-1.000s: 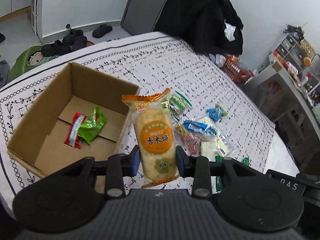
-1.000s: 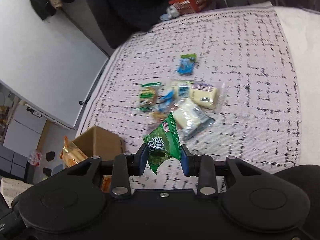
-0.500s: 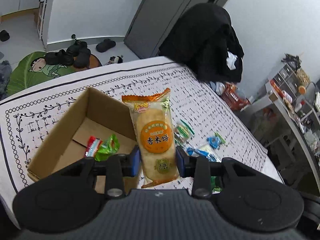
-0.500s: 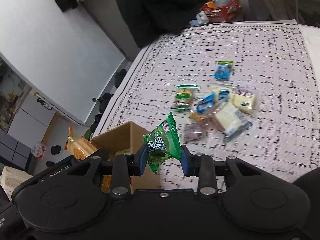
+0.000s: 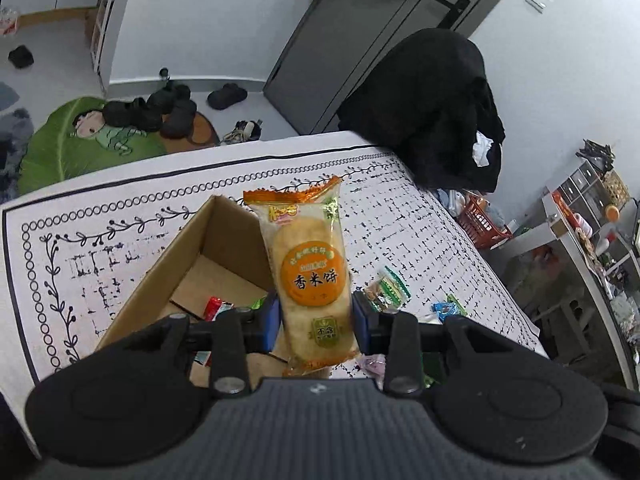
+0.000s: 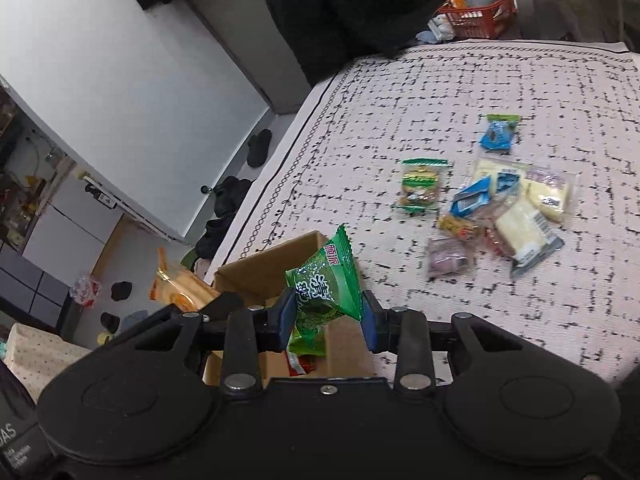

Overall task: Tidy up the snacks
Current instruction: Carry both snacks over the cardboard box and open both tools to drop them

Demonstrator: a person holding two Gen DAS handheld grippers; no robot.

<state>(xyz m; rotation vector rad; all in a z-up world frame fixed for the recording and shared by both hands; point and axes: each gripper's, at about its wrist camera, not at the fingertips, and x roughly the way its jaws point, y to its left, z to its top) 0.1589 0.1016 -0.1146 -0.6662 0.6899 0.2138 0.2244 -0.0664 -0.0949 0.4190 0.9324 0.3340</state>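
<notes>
My left gripper [image 5: 316,318] is shut on an orange rice cracker packet [image 5: 308,276], held upright over the right wall of the open cardboard box [image 5: 176,256]. A red and a green wrapper [image 5: 214,306] lie on the box floor. My right gripper [image 6: 325,318] is shut on a green snack packet [image 6: 326,284], hanging above the box [image 6: 276,264] near its corner. In the right wrist view the orange packet [image 6: 176,284] and left gripper show at the left. Several loose snacks [image 6: 500,200] lie scattered on the patterned cloth [image 6: 520,80].
The table edge runs along the left in the right wrist view, with shoes [image 6: 228,196] on the floor below. A dark coat [image 5: 432,108] hangs behind the table. An orange basket [image 6: 476,16] sits past the far edge. A shelf unit [image 5: 588,216] stands to the right.
Both grippers have moved toward the box, each still holding its packet. The box has slid lower in the left wrist view, and the right gripper now hangs over the box.
</notes>
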